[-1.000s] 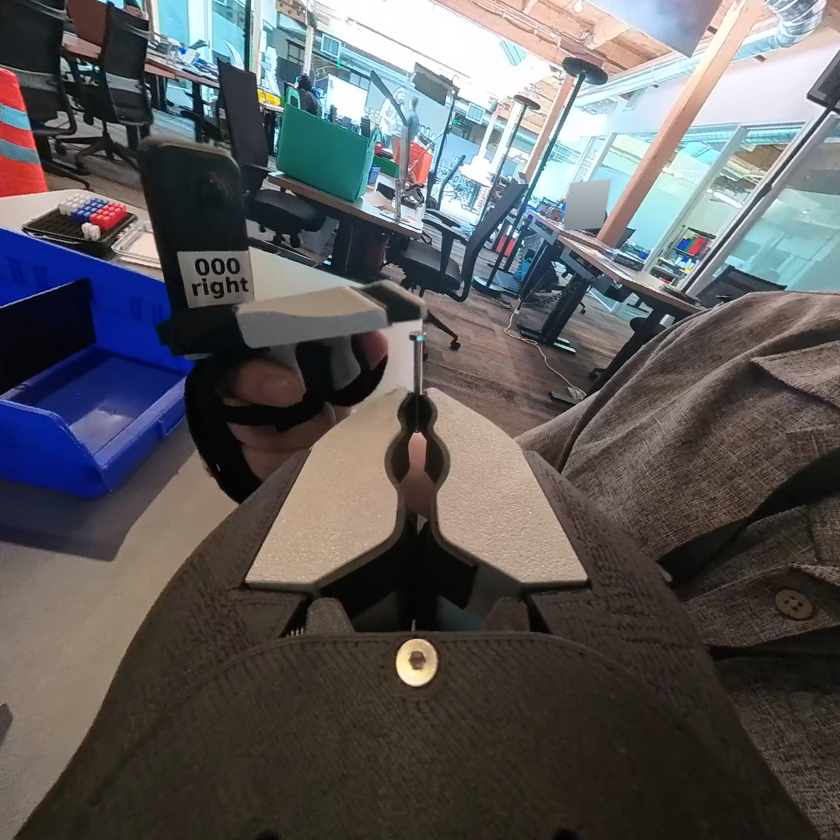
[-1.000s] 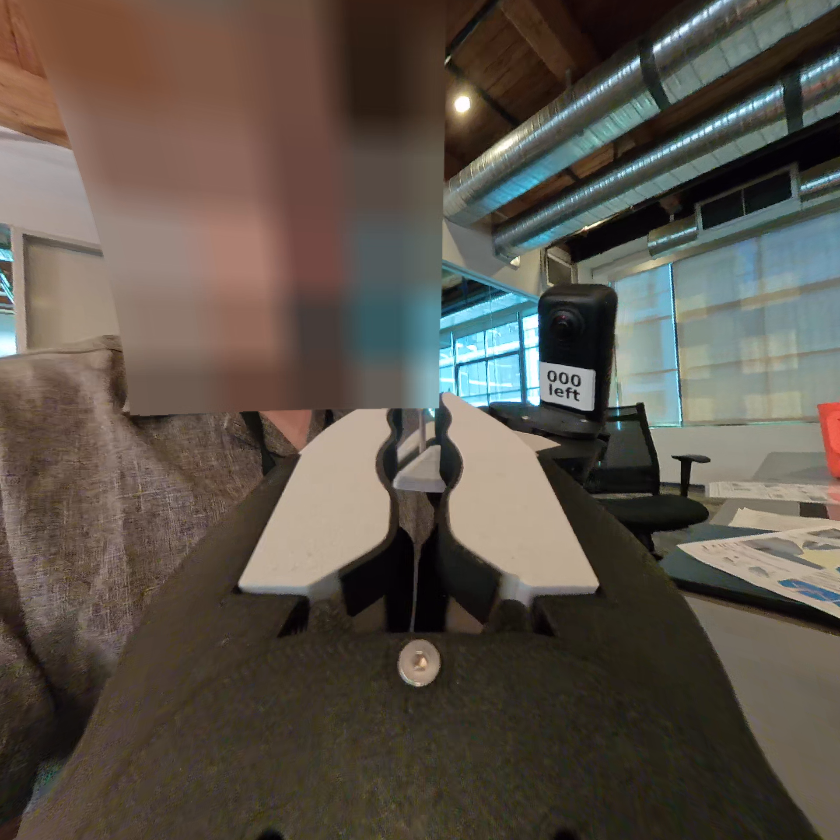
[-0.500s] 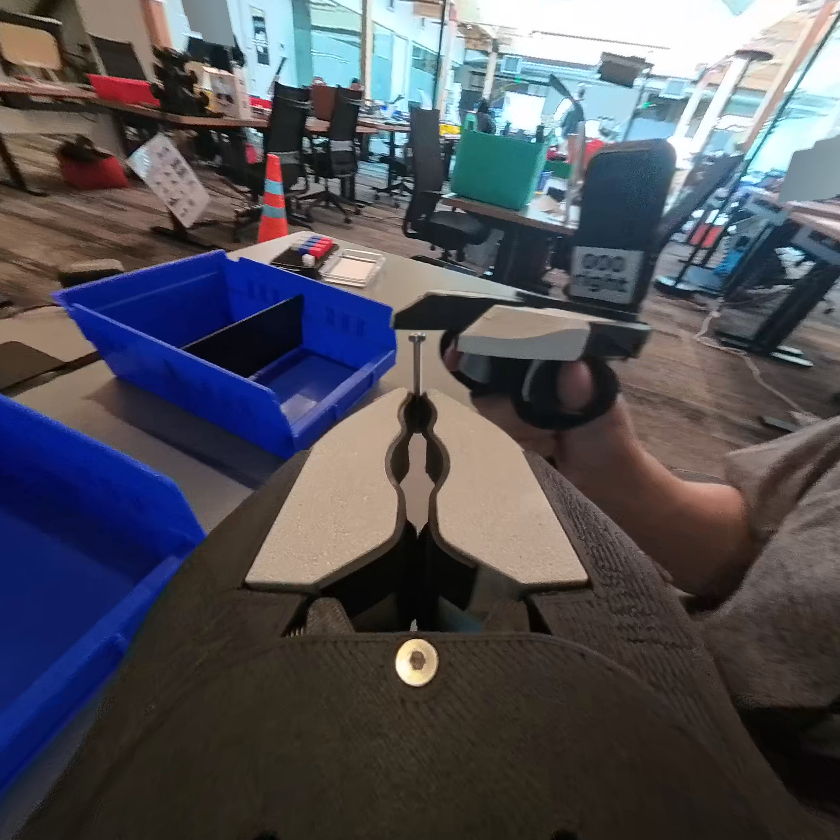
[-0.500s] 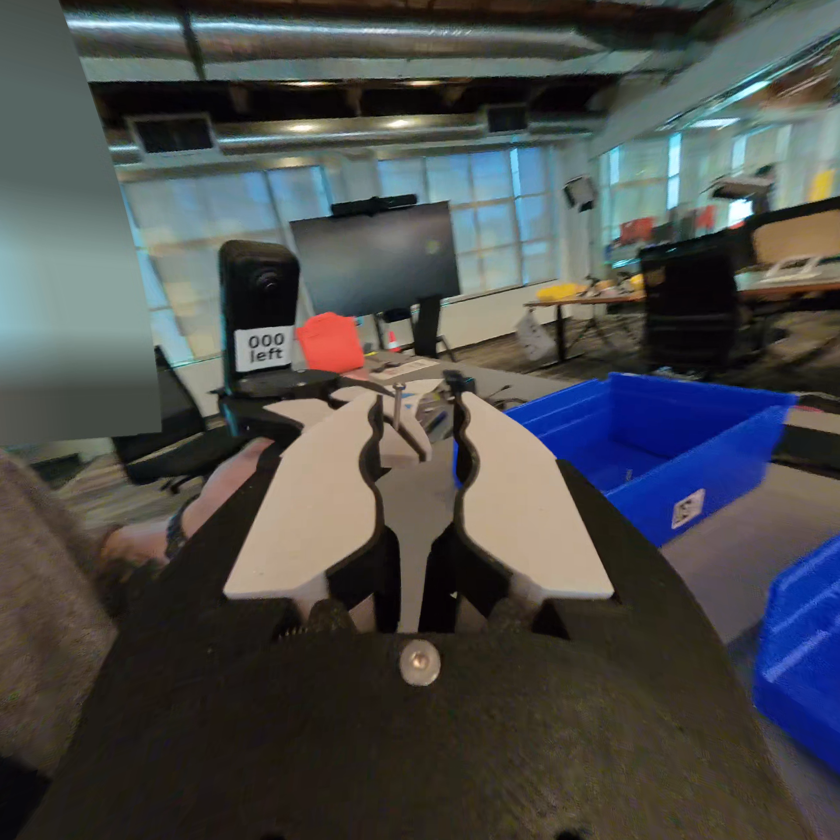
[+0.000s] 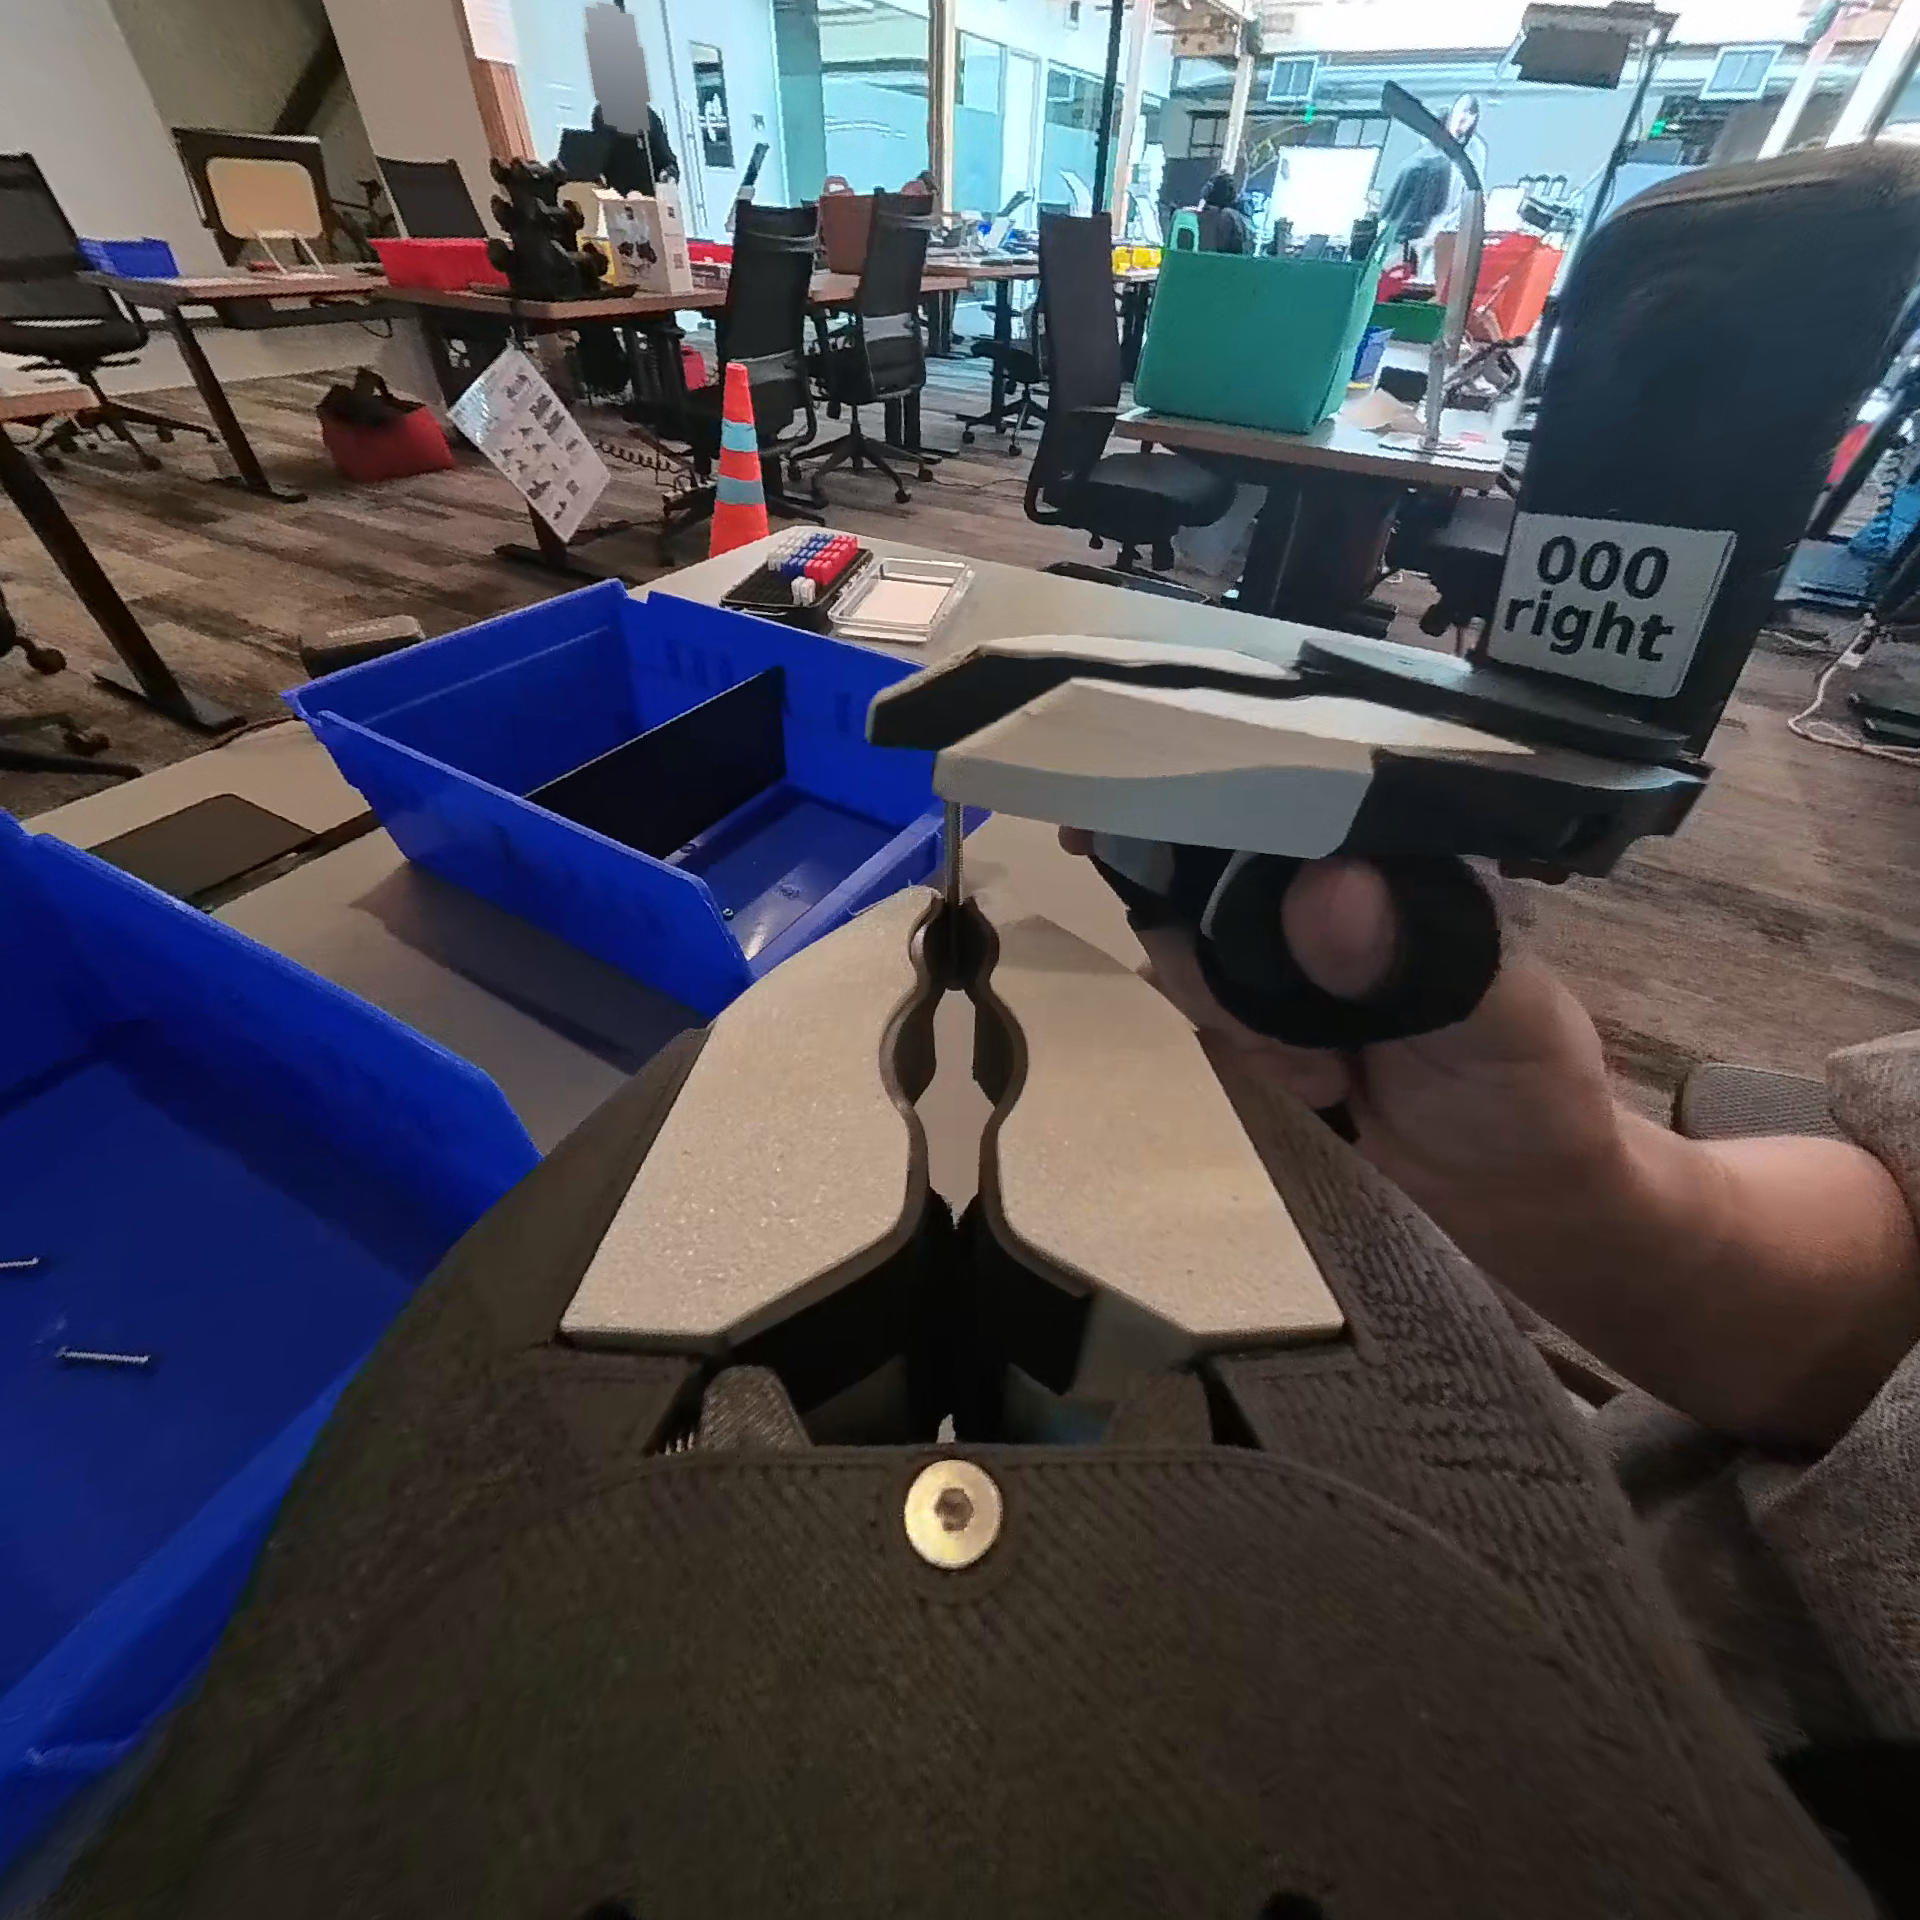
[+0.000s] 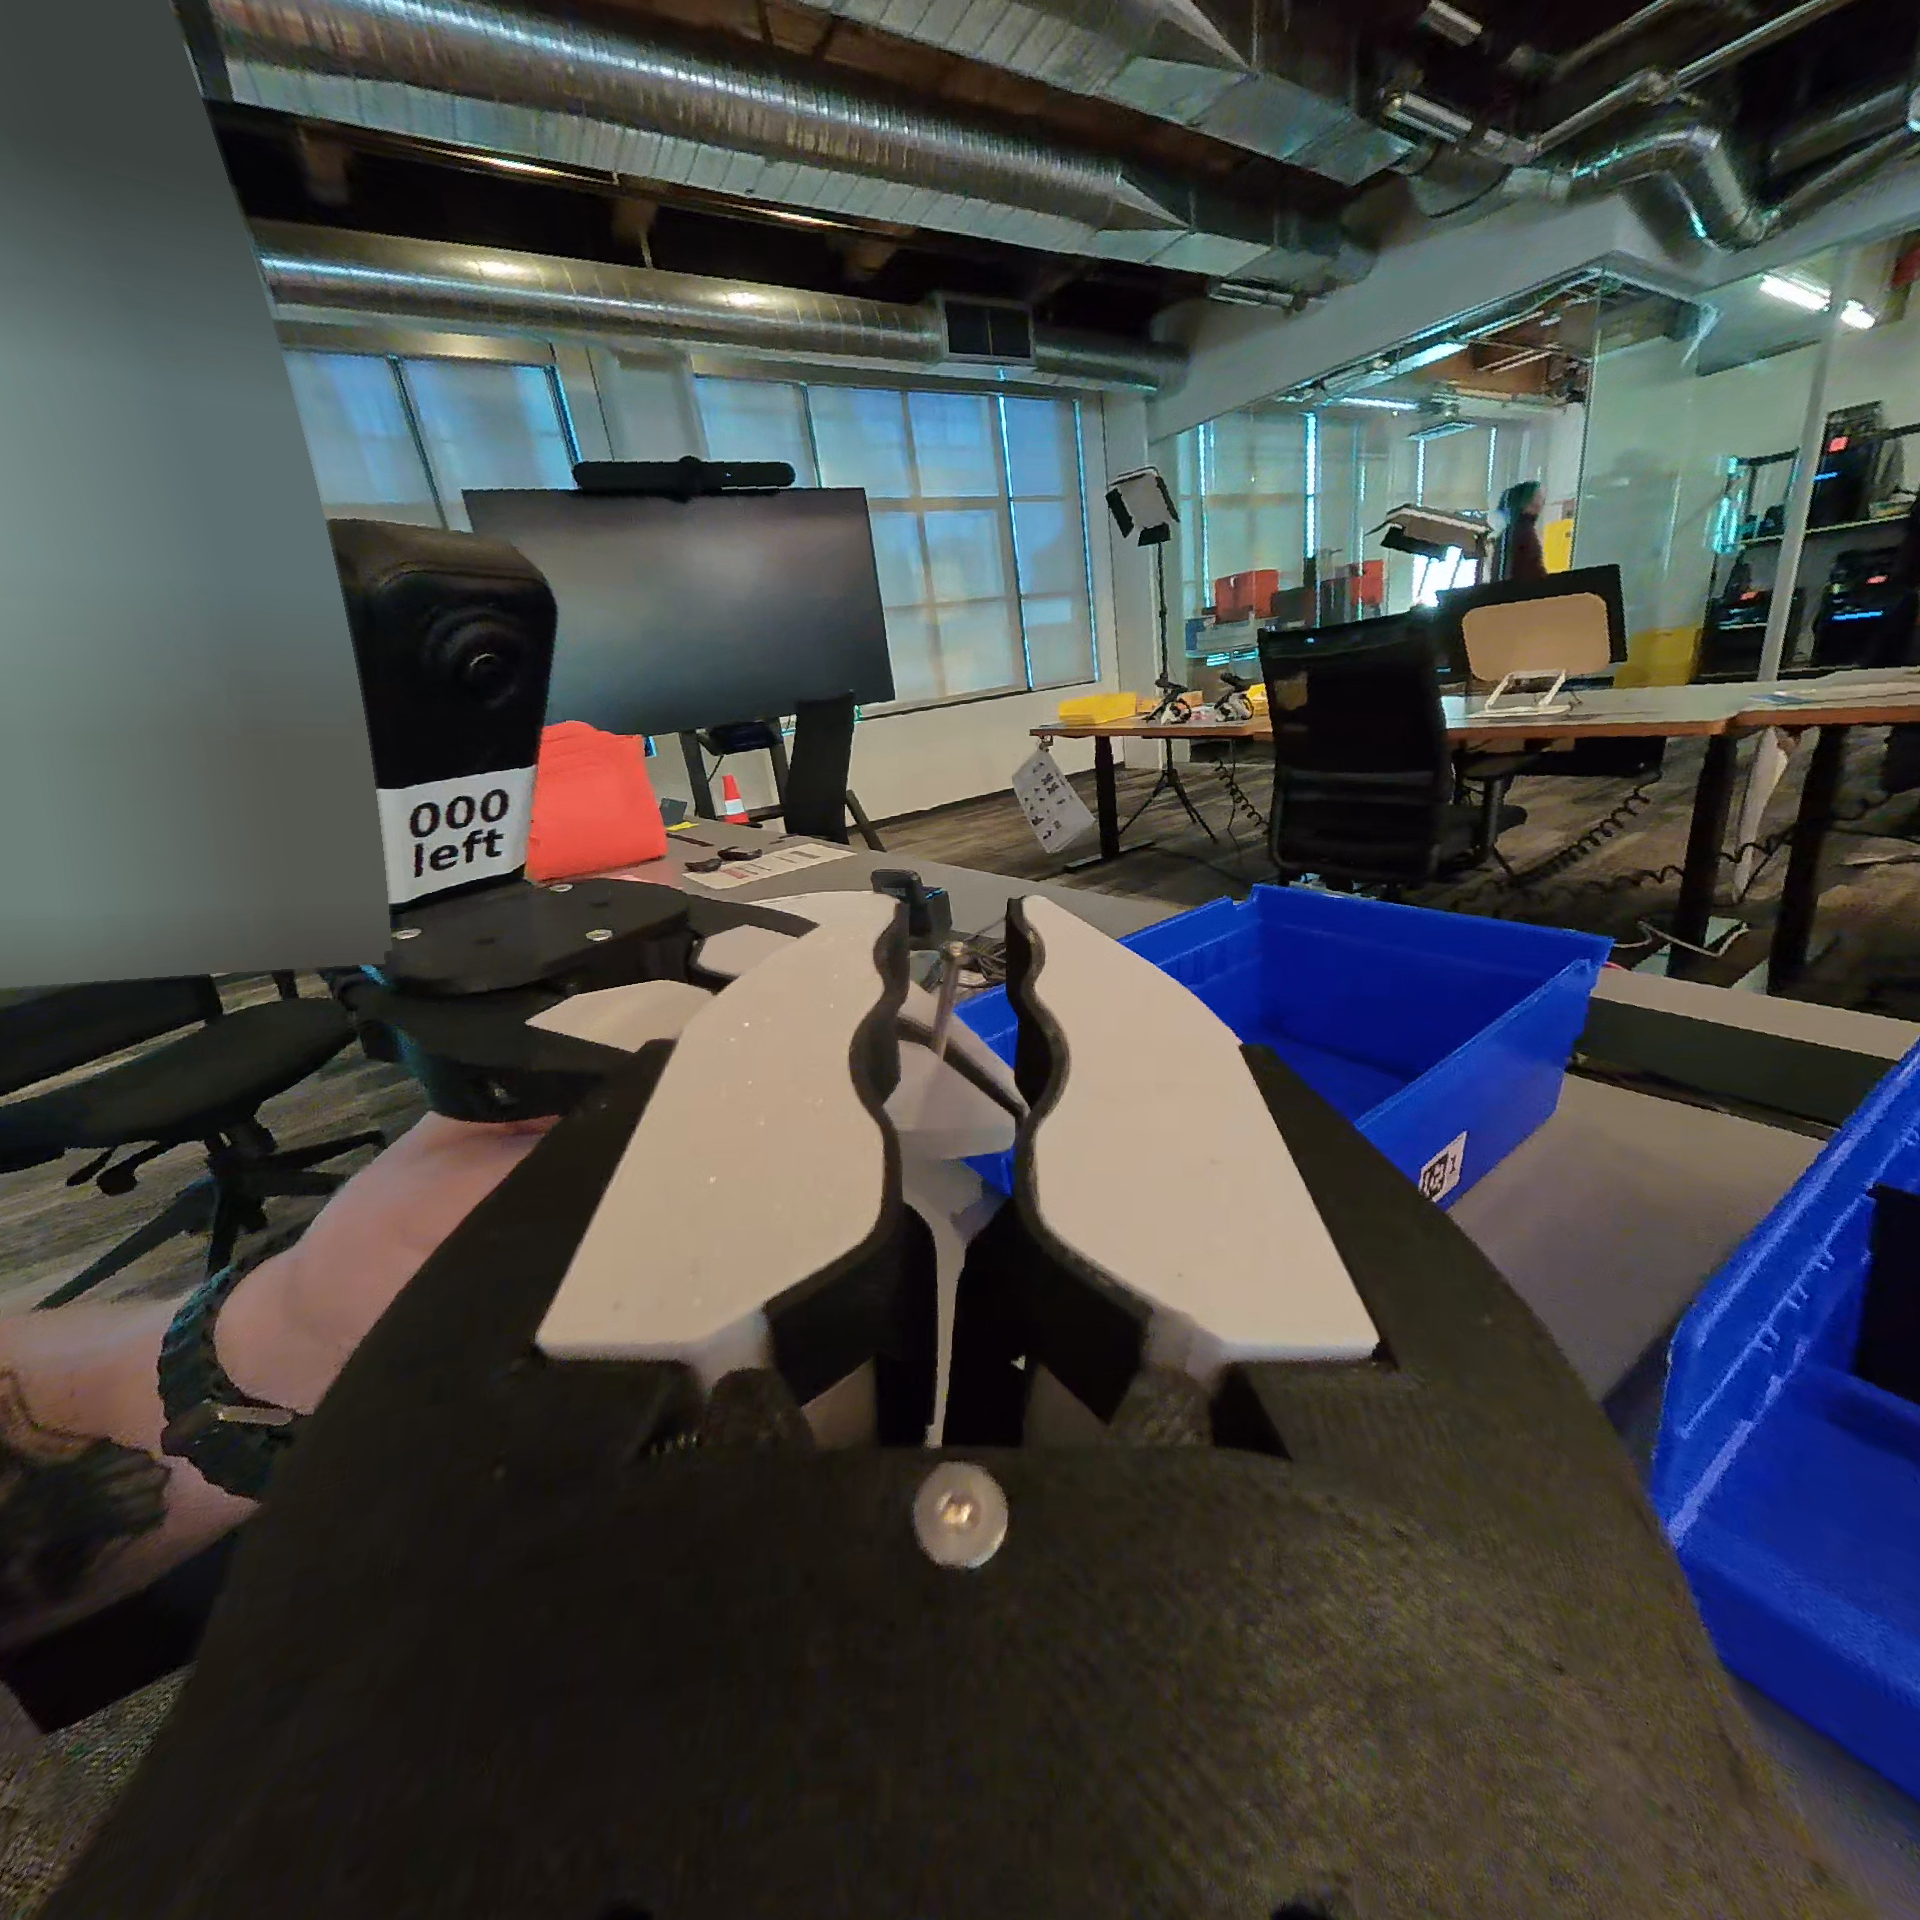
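Left gripper [image 5: 954,914] pinches an upright screw [image 5: 953,854]; right gripper [image 6: 956,961] straddles it, jaws parted.
Handover seems underway: right jaws likely need closing on the screw above the divided blue bin [image 5: 582,727].

Materials and finishes, counter and claws

Left claw [image 5: 954,914]: rough, grainy matt grey pads on black ribbed printed plastic, one bright metal bolt [image 5: 952,1524]; thin metal screw [image 5: 954,862], dull sheen. Right claw [image 6: 956,945]: same grey matt pads, black textured plastic body. Bins [image 5: 582,790]: glossy smooth blue plastic. Counter [image 5: 436,935]: smooth matt grey. Sleeve [image 5: 1870,1143]: coarse grey woven cloth.
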Demonstrator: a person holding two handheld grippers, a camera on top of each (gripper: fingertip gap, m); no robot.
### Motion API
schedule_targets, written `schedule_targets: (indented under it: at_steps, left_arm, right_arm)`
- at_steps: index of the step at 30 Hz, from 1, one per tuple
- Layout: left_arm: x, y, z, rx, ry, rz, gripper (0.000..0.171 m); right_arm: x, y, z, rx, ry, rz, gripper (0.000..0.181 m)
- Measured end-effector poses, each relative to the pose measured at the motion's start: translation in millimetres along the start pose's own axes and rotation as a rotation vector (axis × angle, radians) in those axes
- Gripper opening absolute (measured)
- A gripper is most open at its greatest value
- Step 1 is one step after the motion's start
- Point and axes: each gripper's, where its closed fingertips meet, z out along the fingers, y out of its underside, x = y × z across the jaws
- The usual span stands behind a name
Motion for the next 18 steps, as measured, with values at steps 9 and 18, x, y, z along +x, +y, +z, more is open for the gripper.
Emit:
schedule_targets:
  at_steps: [9,18]
  left_arm:
    - [1.6,-1.9,-1.5,0.006,-0.006,0.024,0.002]
    - [7.1,-4.4,-2.1,0.028,0.023,0.041,0.002]
  right_arm:
    - [-0.6,3.8,3.1,-0.004,-0.006,0.018,0.011]
    - [-6.5,1.0,-0.4,-0.004,-0.077,0.02,0.004]
